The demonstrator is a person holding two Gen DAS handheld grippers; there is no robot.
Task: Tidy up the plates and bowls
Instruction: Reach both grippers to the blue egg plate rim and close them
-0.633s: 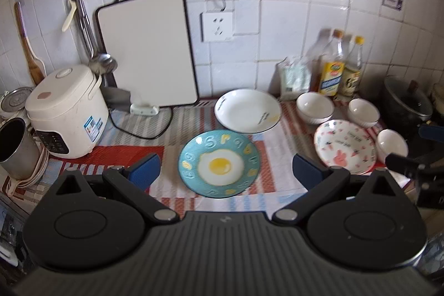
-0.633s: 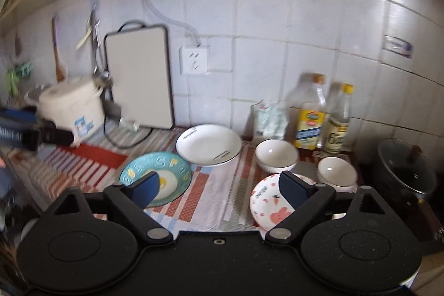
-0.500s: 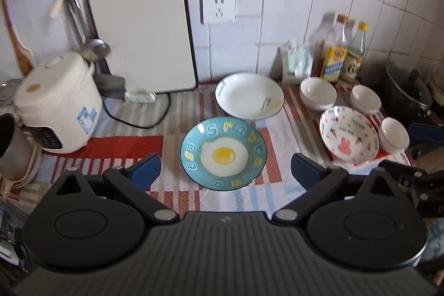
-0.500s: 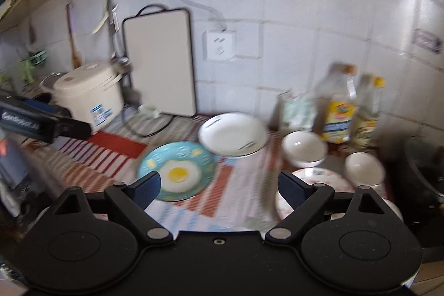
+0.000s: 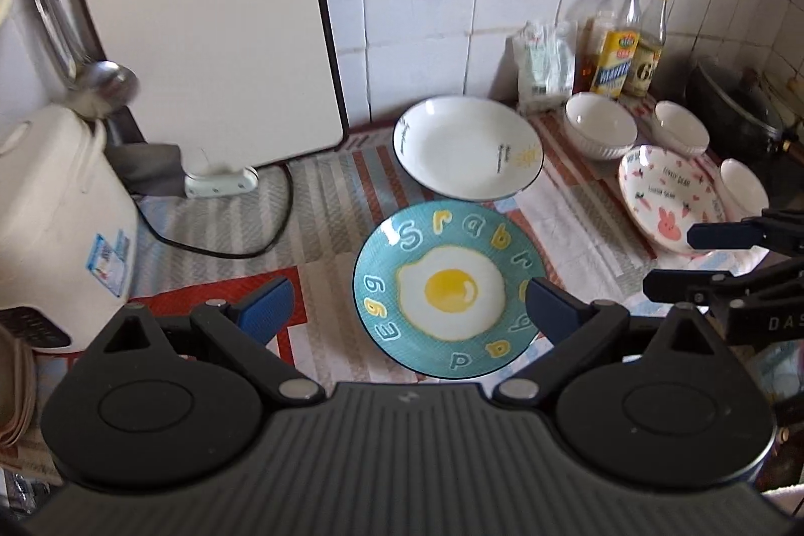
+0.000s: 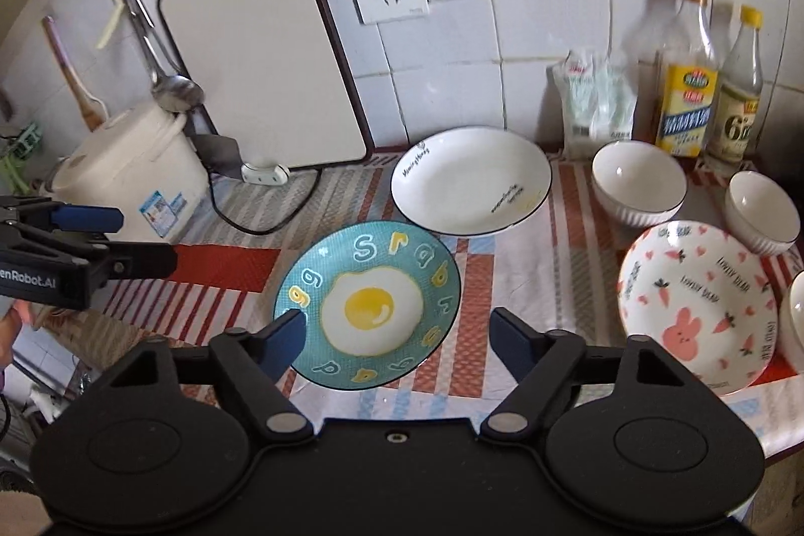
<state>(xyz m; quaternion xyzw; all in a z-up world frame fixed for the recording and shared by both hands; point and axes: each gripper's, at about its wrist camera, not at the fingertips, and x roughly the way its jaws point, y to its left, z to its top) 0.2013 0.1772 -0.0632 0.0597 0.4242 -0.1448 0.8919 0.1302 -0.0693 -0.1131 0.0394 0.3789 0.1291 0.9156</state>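
Left wrist view: egg plate [image 5: 447,285] on striped cloth [image 5: 326,209], white plate [image 5: 467,146] behind, bowls [image 5: 598,126] right. Left gripper [image 5: 402,307] and right gripper [image 6: 394,337] wide open, empty, nearer the plate than before.

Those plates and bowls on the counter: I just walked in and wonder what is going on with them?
A person holds two grippers over a striped cloth, sorting dishes. Nothing is picked up yet. Both the left gripper and right gripper hover with jaws open near the blue egg plate. The white plate sits behind it, and the pink rabbit plate lies to the right among small white bowls.
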